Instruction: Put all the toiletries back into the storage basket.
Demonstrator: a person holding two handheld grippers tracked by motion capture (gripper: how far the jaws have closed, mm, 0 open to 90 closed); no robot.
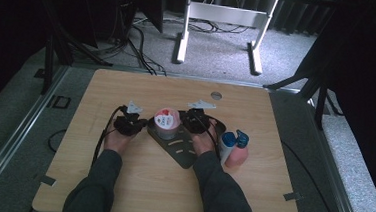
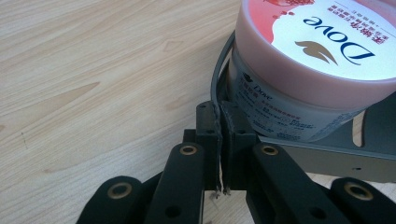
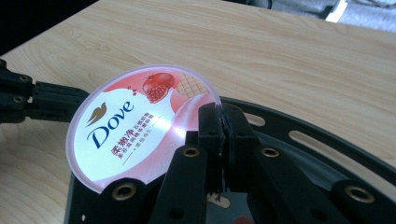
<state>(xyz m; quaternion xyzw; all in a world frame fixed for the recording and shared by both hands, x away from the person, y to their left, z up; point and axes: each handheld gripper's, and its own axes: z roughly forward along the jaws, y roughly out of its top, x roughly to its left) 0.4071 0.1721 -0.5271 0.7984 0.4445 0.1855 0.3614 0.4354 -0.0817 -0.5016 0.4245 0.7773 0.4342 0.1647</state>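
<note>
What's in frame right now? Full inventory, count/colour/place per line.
Dove jar: 1, pink lid with white label, standing on the tray's far corner, between the two grippers.
Tray: 1, dark grey, slotted, roughly triangular, flat at table centre.
Bottles: 2, one white with blue cap, one pink with blue top, lying side by side right of the tray.
Table: 1, light wood, with a round grey hole near the far edge.
Desk frame: 1, white, on the grey carpet beyond the table.
Left gripper: 1, black, jaws shut on the tray's rim beside the jar.
Right gripper: 1, black, jaws shut on the tray's rim on the jar's other side.
Forearms: 2, dark sleeves, entering from the near edge.
</note>
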